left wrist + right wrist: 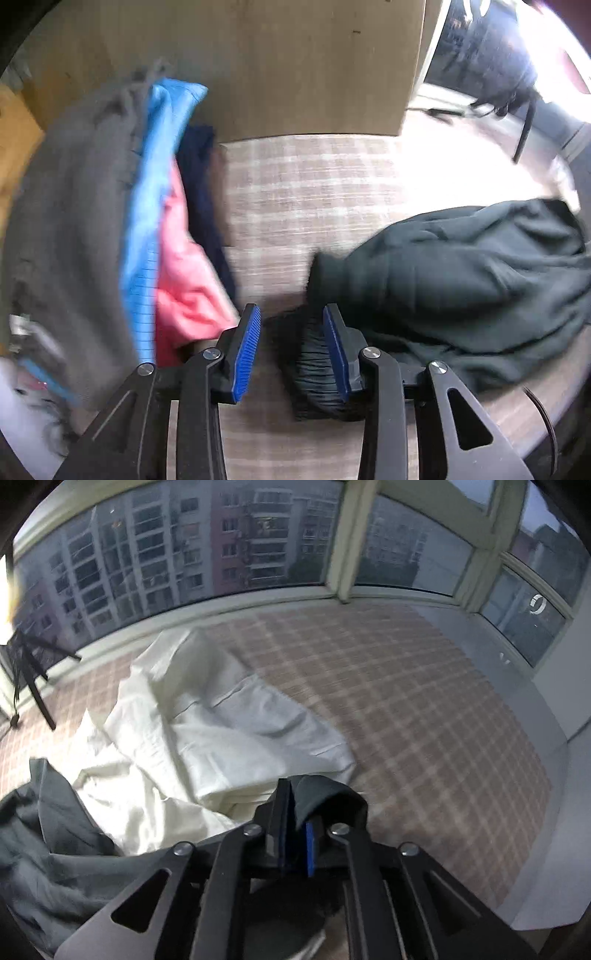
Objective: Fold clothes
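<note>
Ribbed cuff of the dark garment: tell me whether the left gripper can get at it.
Probably yes. The left gripper is open, and the ribbed cuff already lies between its fingers on the checked surface, with nothing in the way.

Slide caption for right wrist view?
Right gripper shut on dark green garment, white cloth crumpled ahead on checked surface.

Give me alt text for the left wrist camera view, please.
The open left hand-held gripper straddles the ribbed cuff of a dark green sweatshirt on a plaid surface. Grey, blue, pink and navy clothes are piled at left, below a cardboard box.
</note>
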